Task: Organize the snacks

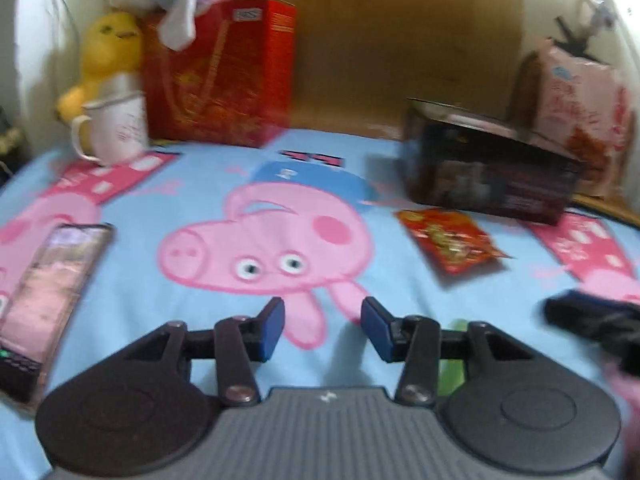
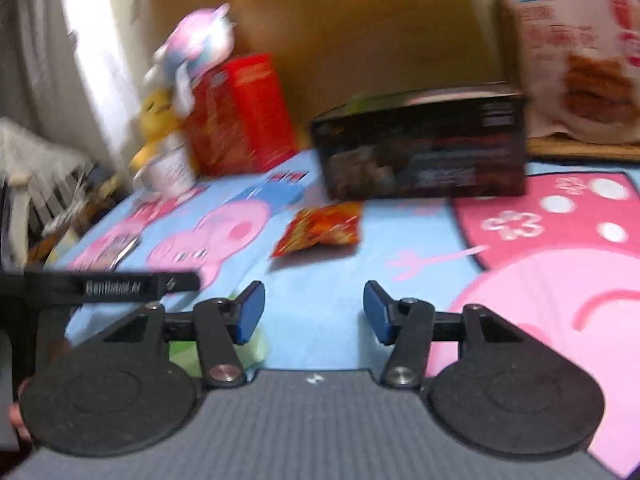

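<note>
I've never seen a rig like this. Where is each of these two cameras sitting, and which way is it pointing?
Left wrist: rides on the left gripper, looking forward and down over the cartoon bedsheet; its open blue fingers show, nothing between them.
Right wrist: rides on the right gripper, same direction; open fingers and the other gripper's black body show.
Shared: red snack packet, black box, red box.

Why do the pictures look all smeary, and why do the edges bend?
Left wrist view: motion smear softens the red box and the mug, while the pig print on the blue cloth stays fairly readable. Right wrist view: blurrier, the snack packet and black box streak sideways. Both views: the fisheye lens curves the edges, and bright window light washes out the upper left.
</note>
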